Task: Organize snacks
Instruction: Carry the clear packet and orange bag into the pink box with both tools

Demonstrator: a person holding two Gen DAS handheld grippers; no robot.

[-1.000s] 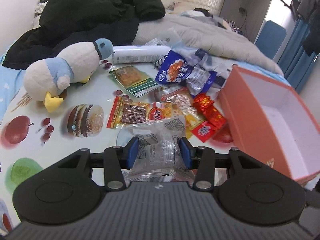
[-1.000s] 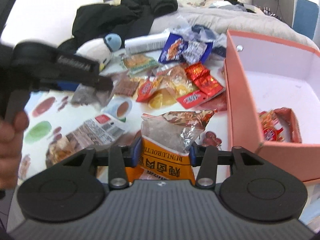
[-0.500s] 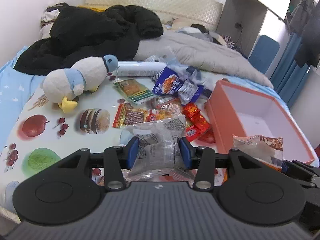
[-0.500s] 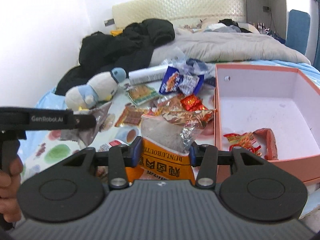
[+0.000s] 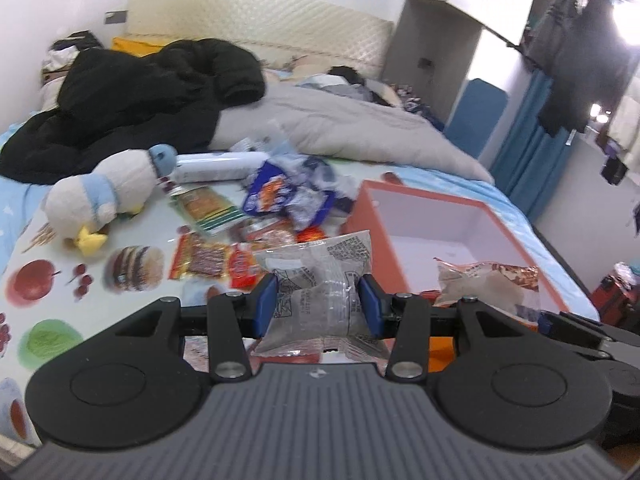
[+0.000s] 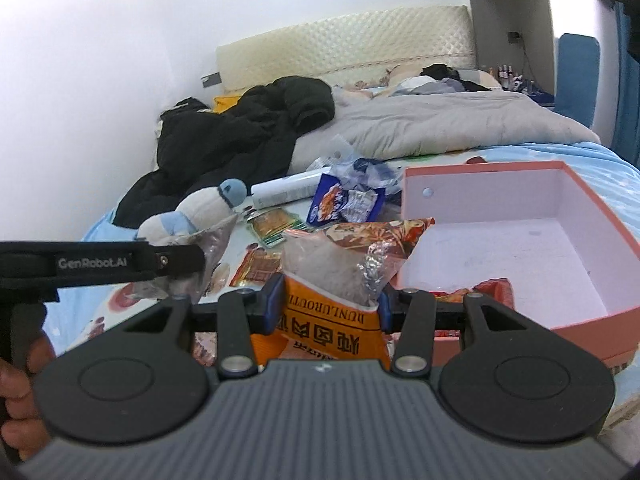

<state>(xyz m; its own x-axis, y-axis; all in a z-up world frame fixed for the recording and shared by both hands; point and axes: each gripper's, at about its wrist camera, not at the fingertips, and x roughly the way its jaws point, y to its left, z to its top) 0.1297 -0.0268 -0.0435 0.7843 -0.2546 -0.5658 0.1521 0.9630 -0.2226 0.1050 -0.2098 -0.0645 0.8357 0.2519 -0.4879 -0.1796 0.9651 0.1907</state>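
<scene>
Currently: both tools loaded.
Left tool (image 5: 318, 306) clamps a clear snack packet (image 5: 316, 300); right tool (image 6: 325, 306) clamps an orange snack bag (image 6: 340, 280) beside the pink box (image 6: 520, 240).

Soft, even daylight fills both views — brightest at the upper right of the left wrist view, where a blown-out white window glare (image 5: 628, 16) washes out detail. Shadows are faint. Fisheye bending curves the edges, and the scattered snack packets look slightly blurred.
</scene>
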